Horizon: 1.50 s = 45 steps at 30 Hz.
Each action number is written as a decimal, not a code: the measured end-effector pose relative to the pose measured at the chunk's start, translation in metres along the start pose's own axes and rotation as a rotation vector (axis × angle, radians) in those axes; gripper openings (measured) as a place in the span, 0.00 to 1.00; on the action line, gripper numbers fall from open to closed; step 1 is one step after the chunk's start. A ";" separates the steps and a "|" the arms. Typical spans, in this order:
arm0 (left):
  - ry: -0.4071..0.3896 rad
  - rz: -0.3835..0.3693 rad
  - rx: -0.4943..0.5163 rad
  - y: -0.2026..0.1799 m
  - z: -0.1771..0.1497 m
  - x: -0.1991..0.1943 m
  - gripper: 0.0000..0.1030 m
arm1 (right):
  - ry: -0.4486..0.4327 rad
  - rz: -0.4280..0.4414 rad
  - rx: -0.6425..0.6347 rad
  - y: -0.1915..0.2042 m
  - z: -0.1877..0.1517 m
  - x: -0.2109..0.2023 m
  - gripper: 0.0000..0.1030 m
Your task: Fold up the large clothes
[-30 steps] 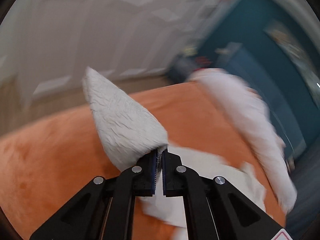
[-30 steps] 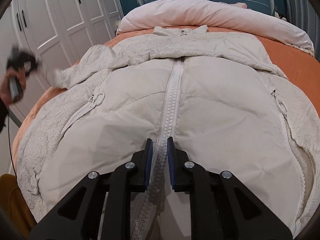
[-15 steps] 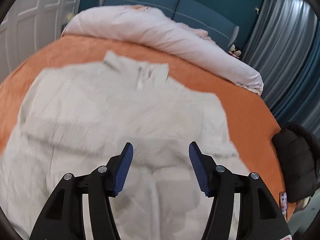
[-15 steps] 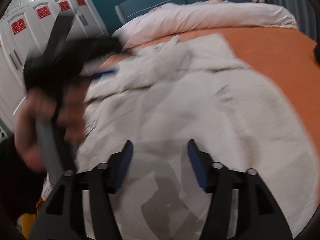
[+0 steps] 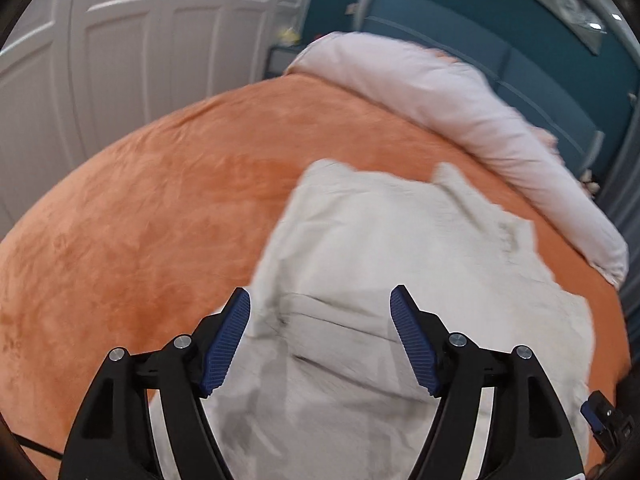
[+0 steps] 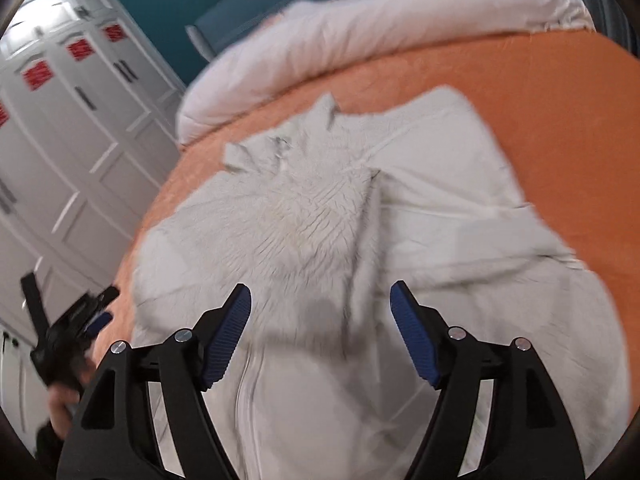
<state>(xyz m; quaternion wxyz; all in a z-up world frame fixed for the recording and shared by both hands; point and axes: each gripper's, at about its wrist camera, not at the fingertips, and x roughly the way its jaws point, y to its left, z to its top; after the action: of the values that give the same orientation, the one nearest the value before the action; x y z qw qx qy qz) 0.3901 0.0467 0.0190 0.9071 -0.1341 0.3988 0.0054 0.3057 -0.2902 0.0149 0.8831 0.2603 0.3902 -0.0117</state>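
Note:
A large off-white padded jacket (image 6: 360,248) lies front-up on the orange bed (image 6: 560,92), its sleeves folded in across the chest; its collar points to the headboard. It also shows in the left wrist view (image 5: 400,264). My left gripper (image 5: 320,340) is open and empty, hovering above the jacket's left edge. My right gripper (image 6: 320,336) is open and empty above the jacket's lower middle, near the zipper (image 6: 248,392). The left gripper also shows at the far left of the right wrist view (image 6: 76,332), held in a hand.
A rolled pale pink duvet (image 6: 360,44) lies along the head of the bed, also in the left wrist view (image 5: 460,108). White wardrobe doors (image 6: 68,128) stand on the left. A teal headboard (image 5: 500,64) is behind. Bare orange bedding (image 5: 160,216) lies left of the jacket.
My left gripper has let go of the sleeve it held, opened, and moved back toward the jacket's left side. My right gripper has opened from shut. The sleeves now lie folded across the jacket.

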 end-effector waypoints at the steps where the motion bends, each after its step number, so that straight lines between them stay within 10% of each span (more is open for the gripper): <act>1: 0.013 0.003 -0.006 0.002 0.001 0.009 0.67 | 0.031 -0.008 -0.005 0.004 0.004 0.013 0.54; 3: 0.026 0.027 0.004 0.000 -0.004 0.015 0.65 | 0.037 -0.075 -0.068 0.020 0.013 0.025 0.06; 5: 0.019 0.039 0.014 0.000 -0.004 0.020 0.65 | -0.117 0.018 -0.134 0.042 0.029 -0.007 0.04; 10: 0.038 0.054 0.019 0.010 -0.018 0.044 0.67 | -0.351 -0.005 -0.256 0.060 0.045 -0.044 0.04; 15: 0.042 0.088 0.044 0.009 -0.030 0.058 0.71 | 0.012 -0.170 -0.173 -0.011 0.026 0.080 0.07; 24: 0.024 0.121 0.069 0.006 -0.038 0.061 0.71 | -0.370 -0.190 -0.194 0.030 0.015 -0.003 0.11; 29: 0.024 0.125 0.071 0.005 -0.039 0.062 0.71 | -0.039 -0.259 -0.321 0.028 0.020 0.075 0.05; 32: 0.029 0.119 0.064 0.006 -0.038 0.062 0.73 | -0.024 -0.225 -0.240 0.011 0.026 0.083 0.04; 42: 0.094 0.030 -0.022 0.089 -0.057 -0.051 0.72 | -0.147 -0.258 -0.188 -0.044 -0.043 -0.110 0.12; 45: 0.091 0.007 -0.057 0.120 -0.077 -0.106 0.72 | -0.143 -0.261 -0.170 -0.062 -0.081 -0.170 0.34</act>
<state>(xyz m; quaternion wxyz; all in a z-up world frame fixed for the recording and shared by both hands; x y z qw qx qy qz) 0.2478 0.1534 0.0177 0.8838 -0.1585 0.4400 0.0136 0.1183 -0.3370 0.0596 0.9185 0.1305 0.3562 -0.1116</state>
